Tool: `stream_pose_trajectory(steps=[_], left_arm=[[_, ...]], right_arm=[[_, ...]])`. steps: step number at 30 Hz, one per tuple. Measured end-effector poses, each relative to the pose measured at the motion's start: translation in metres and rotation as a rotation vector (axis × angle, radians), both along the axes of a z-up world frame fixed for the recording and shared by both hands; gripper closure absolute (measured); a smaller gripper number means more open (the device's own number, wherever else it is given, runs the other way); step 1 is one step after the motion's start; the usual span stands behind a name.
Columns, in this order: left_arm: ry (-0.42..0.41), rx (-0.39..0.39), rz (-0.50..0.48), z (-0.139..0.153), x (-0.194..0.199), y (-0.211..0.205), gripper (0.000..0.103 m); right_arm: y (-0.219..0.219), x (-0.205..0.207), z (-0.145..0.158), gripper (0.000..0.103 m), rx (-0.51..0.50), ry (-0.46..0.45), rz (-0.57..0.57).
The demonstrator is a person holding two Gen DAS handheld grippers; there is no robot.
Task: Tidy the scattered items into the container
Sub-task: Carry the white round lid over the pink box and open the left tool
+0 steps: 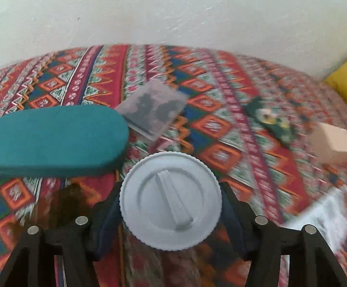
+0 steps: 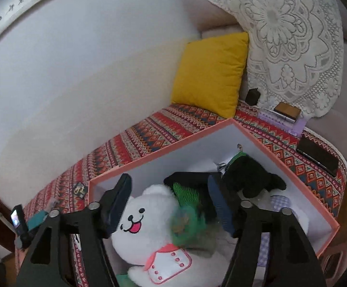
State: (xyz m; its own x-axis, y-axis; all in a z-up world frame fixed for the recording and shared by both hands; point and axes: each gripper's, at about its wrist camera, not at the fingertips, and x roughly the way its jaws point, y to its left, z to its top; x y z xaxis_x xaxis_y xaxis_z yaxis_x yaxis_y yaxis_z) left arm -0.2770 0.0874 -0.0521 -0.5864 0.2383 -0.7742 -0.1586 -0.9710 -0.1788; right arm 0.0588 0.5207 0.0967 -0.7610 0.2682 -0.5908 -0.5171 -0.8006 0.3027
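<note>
The pink-rimmed box (image 2: 252, 141), the container, sits on the patterned cloth (image 2: 149, 129) with its far corner pointing toward a yellow cushion (image 2: 211, 74). Inside lie a white plush bear (image 2: 149, 222), a green mesh bundle (image 2: 187, 217) and a black plush toy (image 2: 250, 177), leaving little bare floor. The right gripper (image 2: 171, 205) hangs over the box, its jaws wide apart and holding nothing, the bear's head and the mesh between them; whether a pad touches either is unclear.

The left gripper (image 1: 171, 201) has its jaws closed against the ribbed rim of a round white lid (image 1: 171, 201). Ahead of it on the cloth (image 1: 221, 143) are a teal oval case (image 1: 56, 138), a clear flat case (image 1: 154, 110) just beside that, a dark floral packet (image 1: 271, 122) and a pale cube (image 1: 338, 141), blurred. Open cloth runs between them up to the white wall (image 1: 149, 12).

Beyond the box, a purple comb (image 2: 281, 119), a brown block (image 2: 288, 110) and a dark case (image 2: 317, 155) lie near the cloth's edge.
</note>
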Motion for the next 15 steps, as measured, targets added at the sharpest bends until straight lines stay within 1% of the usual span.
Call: stream_pose_trajectory(steps=[2,4,6,8,10,12,14,15], left_arm=[[0.043,0.039,-0.049,0.026,0.026,0.009,0.038],[0.082,0.073,-0.102,0.049,0.048,0.021,0.038],[0.131,0.108,-0.202,0.084,0.081,0.048,0.038],[0.165,0.131,-0.306,0.111,0.109,0.078,0.038],[0.193,0.145,-0.418,0.138,0.136,0.116,0.038],[0.203,0.156,-0.515,0.157,0.153,0.163,0.038],[0.217,0.133,-0.571,0.169,0.161,0.21,0.038],[0.217,0.117,-0.599,0.173,0.163,0.241,0.038]], right_arm=[[0.005,0.008,0.004,0.011,-0.006,0.013,-0.036],[0.013,0.018,0.006,0.011,-0.04,0.053,-0.063],[0.022,0.033,0.011,0.011,-0.087,0.113,-0.082],[0.032,0.051,0.016,0.011,-0.121,0.17,-0.12],[0.042,0.068,0.021,0.01,-0.149,0.214,-0.155],[0.051,0.081,0.023,0.009,-0.173,0.245,-0.175],[0.057,0.091,0.025,0.009,-0.193,0.266,-0.18],[0.06,0.095,0.026,0.009,-0.2,0.276,-0.18]])
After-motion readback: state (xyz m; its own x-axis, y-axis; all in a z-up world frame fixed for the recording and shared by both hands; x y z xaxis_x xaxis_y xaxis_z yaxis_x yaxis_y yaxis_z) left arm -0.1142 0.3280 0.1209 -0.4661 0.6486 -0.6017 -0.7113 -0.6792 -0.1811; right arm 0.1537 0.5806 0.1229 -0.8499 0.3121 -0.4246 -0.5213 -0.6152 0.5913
